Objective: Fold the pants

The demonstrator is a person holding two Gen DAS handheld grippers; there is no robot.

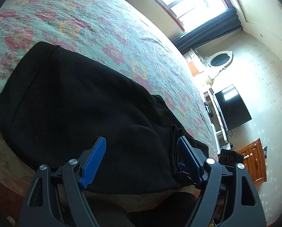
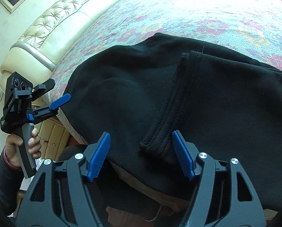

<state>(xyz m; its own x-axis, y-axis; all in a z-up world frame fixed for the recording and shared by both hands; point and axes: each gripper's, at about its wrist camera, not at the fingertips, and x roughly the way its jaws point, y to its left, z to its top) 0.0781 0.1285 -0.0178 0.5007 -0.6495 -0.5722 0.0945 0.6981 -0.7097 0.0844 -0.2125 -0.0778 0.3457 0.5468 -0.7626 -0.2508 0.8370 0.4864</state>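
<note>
Black pants lie folded on the bed over the floral bedspread, bulk at the near edge, some fabric hanging over the side. Left wrist view: left gripper spread wide, blue pads apart, nothing pinched; the 3 o'clock pad sits just beside a stacked hem edge of the pants, contact unclear. Waist or folded end of the pants runs out toward 10 o'clock. Right wrist view: right gripper also spread, blue pads straddling a stitched cuff that runs from 12 o'clock down to between the fingers; pads are not closed on it, cannot tell if they touch the cloth. Same view at 9 o'clock: the left gripper seen from the side, held by a hand on its grey handle, one blue pad tip at the pants' edge. Cream tufted headboard at 10–11 o'clock in the right view. Left view background: window with dark curtains at 1 o'clock, wall TV at 3 o'clock, wooden cabinet at 4 o'clock.
</note>
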